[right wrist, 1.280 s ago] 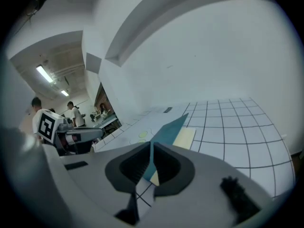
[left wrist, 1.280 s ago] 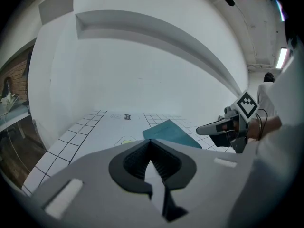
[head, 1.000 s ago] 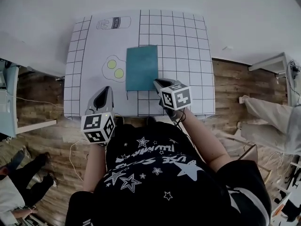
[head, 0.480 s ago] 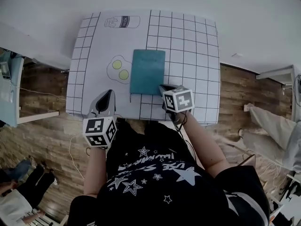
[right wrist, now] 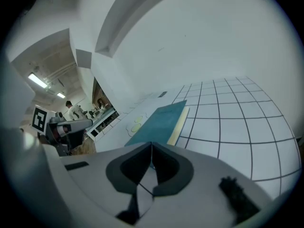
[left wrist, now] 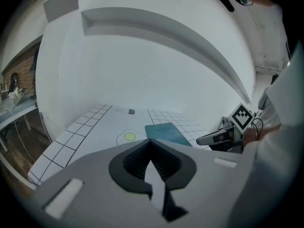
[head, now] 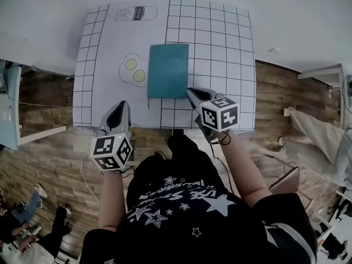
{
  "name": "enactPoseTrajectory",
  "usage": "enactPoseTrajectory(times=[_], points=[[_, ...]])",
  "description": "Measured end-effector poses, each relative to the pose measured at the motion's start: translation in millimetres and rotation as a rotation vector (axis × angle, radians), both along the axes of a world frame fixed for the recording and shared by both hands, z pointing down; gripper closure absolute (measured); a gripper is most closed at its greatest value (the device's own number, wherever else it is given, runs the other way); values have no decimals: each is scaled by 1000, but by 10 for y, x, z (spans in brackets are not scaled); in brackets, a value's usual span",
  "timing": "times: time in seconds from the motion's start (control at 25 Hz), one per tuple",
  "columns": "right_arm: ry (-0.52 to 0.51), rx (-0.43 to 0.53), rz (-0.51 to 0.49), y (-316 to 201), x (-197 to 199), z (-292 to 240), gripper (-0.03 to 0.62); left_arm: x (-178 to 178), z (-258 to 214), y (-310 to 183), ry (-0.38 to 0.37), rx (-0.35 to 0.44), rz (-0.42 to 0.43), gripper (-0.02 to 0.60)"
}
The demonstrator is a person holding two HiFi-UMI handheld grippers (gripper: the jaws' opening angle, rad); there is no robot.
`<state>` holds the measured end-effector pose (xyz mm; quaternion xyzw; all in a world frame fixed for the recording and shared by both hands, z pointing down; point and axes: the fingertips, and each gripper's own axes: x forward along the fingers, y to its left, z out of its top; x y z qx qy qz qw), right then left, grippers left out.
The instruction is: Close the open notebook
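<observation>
The teal notebook (head: 168, 70) lies shut and flat on the white gridded table mat (head: 220, 48); it also shows in the left gripper view as the notebook (left wrist: 164, 132) and in the right gripper view as the notebook (right wrist: 159, 122), cream page edge to its right. My right gripper (head: 190, 92) hovers just off the notebook's near right corner, jaws shut with nothing between them. My left gripper (head: 120, 108) hangs over the table's near edge, left of the notebook, jaws shut and empty.
A fried-egg drawing (head: 133, 70) sits left of the notebook, and a printed can drawing (head: 135, 13) at the far edge. Wooden floor surrounds the table. A person's legs (head: 313, 136) stand at the right; a pale desk (head: 10, 109) is at the left.
My right gripper has drawn back from the notebook's near edge toward the person. The left gripper has hardly moved. The head camera has shifted.
</observation>
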<state>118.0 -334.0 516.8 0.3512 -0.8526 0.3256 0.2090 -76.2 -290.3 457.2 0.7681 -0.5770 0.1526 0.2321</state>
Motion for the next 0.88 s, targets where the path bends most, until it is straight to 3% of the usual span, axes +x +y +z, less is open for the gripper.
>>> enactPoseTrajectory(times=[0.16,0.88], points=[[30,9,19,199,14,-11,577,-13,-77,140,50,41,20,572],[83,99,69,1773,-458,-360,577,-492,-157,1678,88,74,108,572]])
